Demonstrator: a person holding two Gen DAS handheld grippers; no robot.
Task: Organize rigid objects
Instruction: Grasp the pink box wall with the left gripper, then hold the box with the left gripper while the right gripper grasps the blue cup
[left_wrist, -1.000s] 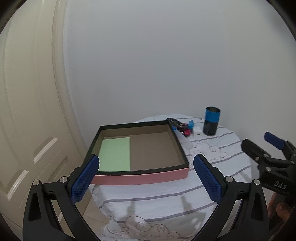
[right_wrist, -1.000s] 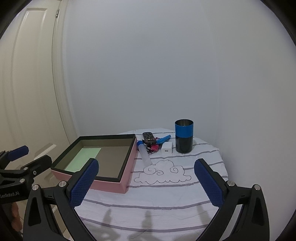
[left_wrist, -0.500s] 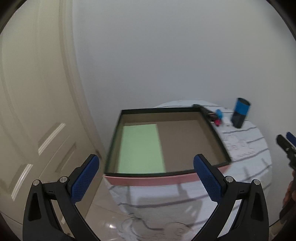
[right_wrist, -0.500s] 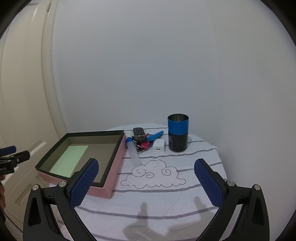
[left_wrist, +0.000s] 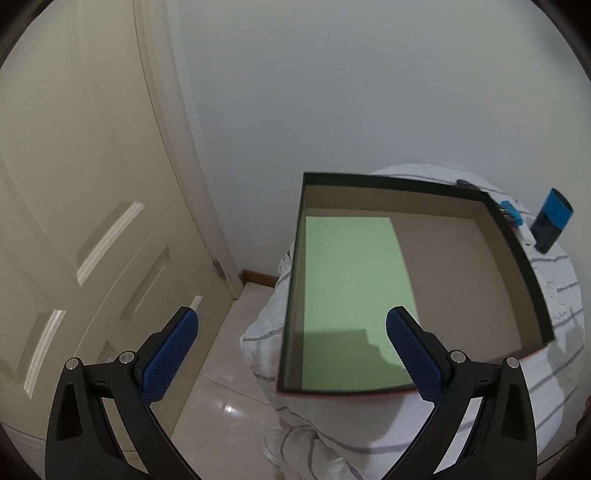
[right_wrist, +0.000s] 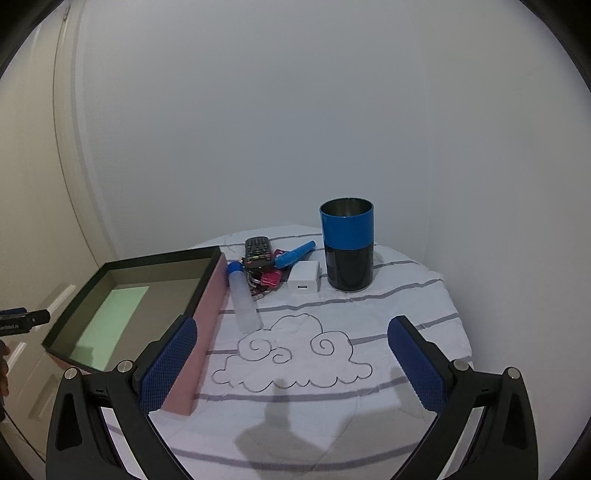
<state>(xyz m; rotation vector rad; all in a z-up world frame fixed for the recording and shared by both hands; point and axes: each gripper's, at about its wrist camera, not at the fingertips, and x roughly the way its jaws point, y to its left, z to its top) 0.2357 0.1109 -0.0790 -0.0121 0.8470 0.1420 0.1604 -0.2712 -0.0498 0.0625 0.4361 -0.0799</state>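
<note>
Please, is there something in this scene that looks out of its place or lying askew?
Yes. The small things lie in a loose heap beside the box, not in it: the remote rests on the keys, and the clear bottle lies on its side. The box holds only a green sheet.

The box (right_wrist: 207, 306) is pink outside with a dark green rim, brown inside, and a light green sheet (left_wrist: 351, 295) lies on its floor at the left side. The cloth (right_wrist: 369, 332) on the table is white with thin grey stripes and a cloud (right_wrist: 291, 354) drawn in dark lines, and near its far edge stand a cup (right_wrist: 347, 245) that is blue on top and black below, a black remote (right_wrist: 258, 252) with coloured buttons, a blue pen (right_wrist: 294, 254), a white charger (right_wrist: 303, 282), red keys (right_wrist: 269, 279) and a clear bottle (right_wrist: 243, 299) with a blue cap. Both grippers, the left gripper (left_wrist: 291, 354) and the right gripper (right_wrist: 291, 358), are black with blue dotted pads (right_wrist: 168, 363), the door (left_wrist: 92, 221) is cream and the wall (right_wrist: 295, 110) is white.
</note>
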